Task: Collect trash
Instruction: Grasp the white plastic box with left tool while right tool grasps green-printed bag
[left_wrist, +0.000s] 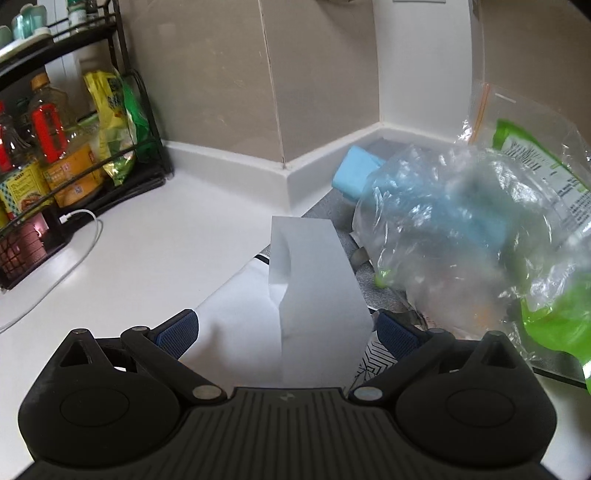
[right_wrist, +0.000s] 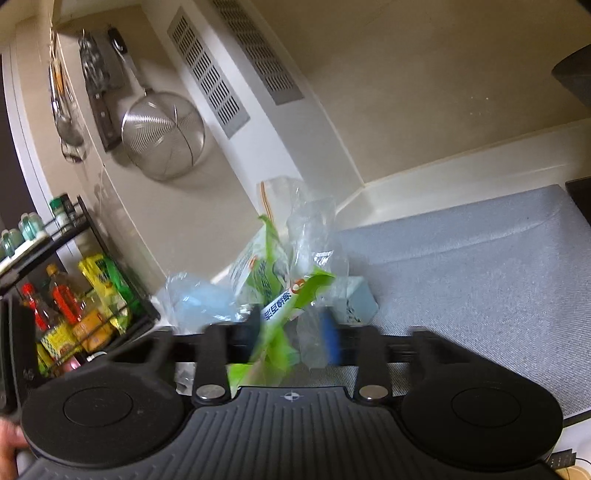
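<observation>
Plastic wrappers (right_wrist: 291, 295) (green, clear), right tool (right_wrist: 291, 332) clamping

On the green plastic wrapper (right_wrist: 291, 295) pinched in the right gripper (right_wrist: 291, 325), a white band carries blue East Asian characters (upside down and blurred, so they cannot be read). The same wrapper (left_wrist: 535, 162) shows fine black print in the left wrist view, too small to read. Bottle labels (left_wrist: 48, 133) on the rack are illegible.
</observation>
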